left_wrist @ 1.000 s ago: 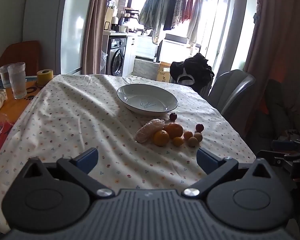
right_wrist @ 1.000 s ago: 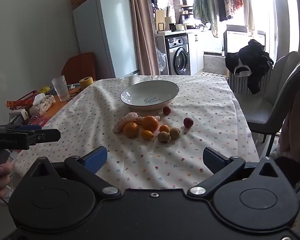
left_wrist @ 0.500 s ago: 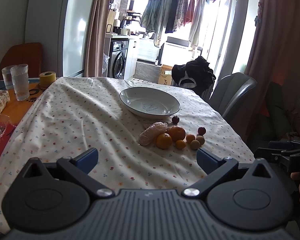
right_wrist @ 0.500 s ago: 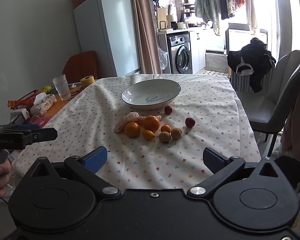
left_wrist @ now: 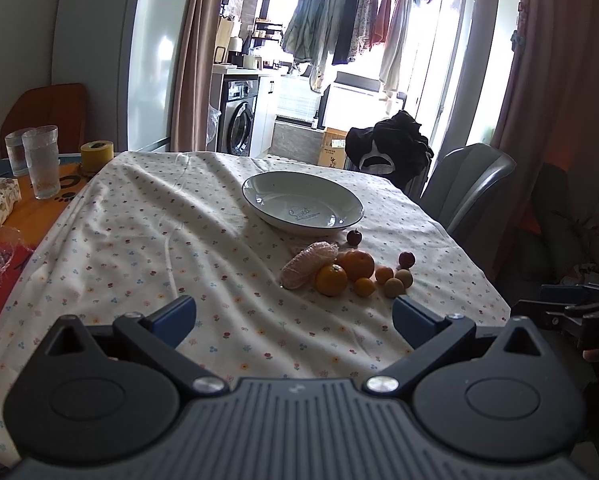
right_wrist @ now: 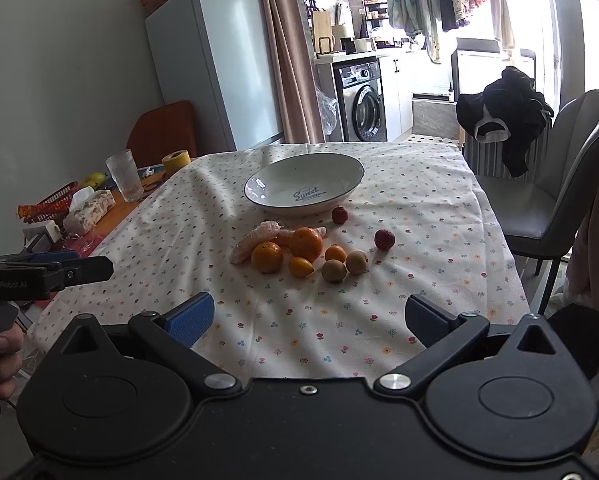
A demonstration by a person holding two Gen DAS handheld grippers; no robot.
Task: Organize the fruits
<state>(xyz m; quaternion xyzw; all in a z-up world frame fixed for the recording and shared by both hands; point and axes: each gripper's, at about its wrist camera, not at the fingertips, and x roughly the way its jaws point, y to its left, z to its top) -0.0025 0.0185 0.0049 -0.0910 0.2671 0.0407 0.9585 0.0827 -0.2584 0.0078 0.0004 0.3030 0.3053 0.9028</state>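
Right wrist view shows the right tool [right_wrist: 305, 316] and left tool [left_wrist: 293, 316] both spread wide and empty short of the desk [right_wrist: 439, 208], where fruits [right_wrist: 299, 250] cluster just before the white bowl [right_wrist: 303, 186]; likely best to approach one outer fruit low, squeezing gently.

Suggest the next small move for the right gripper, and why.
Probably ease the right gripper forward and down toward the nearest tan fruit. Both grippers are open and hold nothing, the bowl holds no fruit, and every fruit lies on the tablecloth in front of it.
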